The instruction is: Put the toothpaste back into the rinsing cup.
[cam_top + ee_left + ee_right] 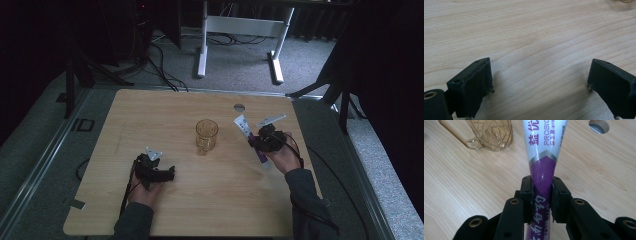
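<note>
The right gripper (542, 195) has its two black jaws clamped on a white and purple tube (543, 167), pinching it across the purple part so the plastic narrows between the pads. In the high view the same right gripper (262, 141) sits at the right side of the table, and the tube (250, 137) runs slantwise through it, its flat white end pointing to the far side and its other end lying toward the person's hand. From the gripper's own view the tube stands clear above the wood.

The left gripper (540, 85) is spread wide, its jaws well apart with nothing between them but bare wood close beneath. From above, the left gripper (159, 172) rests low at the near left of the table, its hand behind it.

Between the two, a little farther off, stands an amber glass mug (206, 136), upright, with a crackled pattern and a handle; in the right gripper view the mug (490, 135) lies just left of the tube.

The wooden table (150, 115) is pale, with a round cable hole (239, 107) near its far edge. Beyond it are grey carpet, loose black cables (162, 70), the white legs of another desk (240, 40), and dark curtains all round.
</note>
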`<state>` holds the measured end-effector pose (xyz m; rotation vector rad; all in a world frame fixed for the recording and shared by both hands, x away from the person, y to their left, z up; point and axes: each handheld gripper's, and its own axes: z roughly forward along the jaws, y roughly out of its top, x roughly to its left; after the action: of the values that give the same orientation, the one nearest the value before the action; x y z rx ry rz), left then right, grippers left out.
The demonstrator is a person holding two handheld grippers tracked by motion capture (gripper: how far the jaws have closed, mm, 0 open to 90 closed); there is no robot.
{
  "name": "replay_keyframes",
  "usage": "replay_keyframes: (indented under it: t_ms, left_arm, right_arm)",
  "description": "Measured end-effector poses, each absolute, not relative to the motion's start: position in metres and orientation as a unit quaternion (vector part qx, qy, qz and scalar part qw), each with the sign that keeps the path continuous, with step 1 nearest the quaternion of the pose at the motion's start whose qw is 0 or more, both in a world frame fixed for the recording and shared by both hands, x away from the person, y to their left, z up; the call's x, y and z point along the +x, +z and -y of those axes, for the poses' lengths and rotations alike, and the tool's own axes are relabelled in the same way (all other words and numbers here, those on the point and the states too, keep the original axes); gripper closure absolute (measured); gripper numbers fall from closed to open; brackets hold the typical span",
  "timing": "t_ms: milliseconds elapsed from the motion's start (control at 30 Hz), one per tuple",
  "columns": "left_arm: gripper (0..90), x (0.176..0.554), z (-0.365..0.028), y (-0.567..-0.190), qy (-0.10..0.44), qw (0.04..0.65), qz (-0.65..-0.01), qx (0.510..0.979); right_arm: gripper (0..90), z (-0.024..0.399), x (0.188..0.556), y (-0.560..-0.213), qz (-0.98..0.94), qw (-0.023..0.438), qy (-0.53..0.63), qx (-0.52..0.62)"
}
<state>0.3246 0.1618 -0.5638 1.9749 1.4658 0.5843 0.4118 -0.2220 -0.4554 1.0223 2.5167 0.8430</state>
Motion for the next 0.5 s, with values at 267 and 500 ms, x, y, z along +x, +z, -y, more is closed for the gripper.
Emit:
replay_keyframes:
  t_ms: [267,500]
  left_arm:
    - [5.8,0.325,-0.162,-0.564,0.22,0.302,-0.553,0.745]
    - [5.8,0.325,-0.162,-0.564,0.221,0.302,-0.553,0.745]
  right_arm:
    - [74.8,0.223,0.41,-0.45,-0.863,0.165,0.319,0.356]
    - [74.8,0.223,0.41,-0.444,-0.848,0.186,0.342,0.36]
